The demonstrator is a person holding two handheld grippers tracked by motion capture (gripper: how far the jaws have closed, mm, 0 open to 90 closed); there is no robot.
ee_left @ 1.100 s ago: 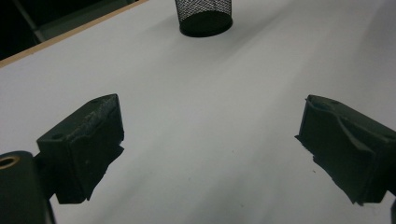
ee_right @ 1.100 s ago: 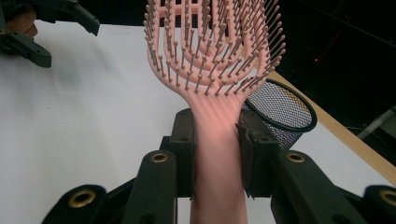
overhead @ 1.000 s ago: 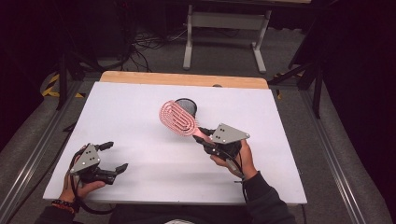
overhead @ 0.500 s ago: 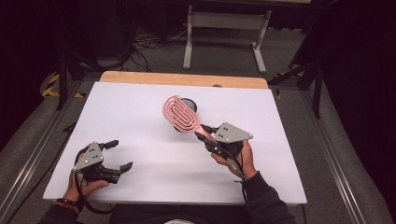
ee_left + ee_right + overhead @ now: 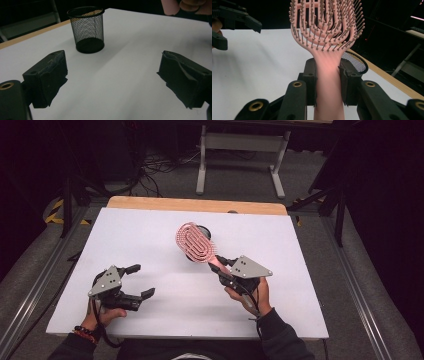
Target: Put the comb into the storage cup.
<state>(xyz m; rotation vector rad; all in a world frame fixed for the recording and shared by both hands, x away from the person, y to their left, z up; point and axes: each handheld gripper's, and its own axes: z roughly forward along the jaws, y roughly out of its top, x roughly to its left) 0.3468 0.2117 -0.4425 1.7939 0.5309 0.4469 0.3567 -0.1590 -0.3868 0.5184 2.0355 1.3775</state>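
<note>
Pink hairbrush (image 5: 196, 243), handle clamped in my right tongs (image 5: 223, 268), head raised above the worktop (image 5: 150, 235) and slanting up and away from me. Its long axis runs from the tongs toward the black mesh cup (image 5: 203, 231) just behind the head, so I judge the right hand nearer the cup. Looped, open-vented head; bristles tipped with small balls. My left tongs (image 5: 141, 281) stand wide and empty, well apart.
</note>
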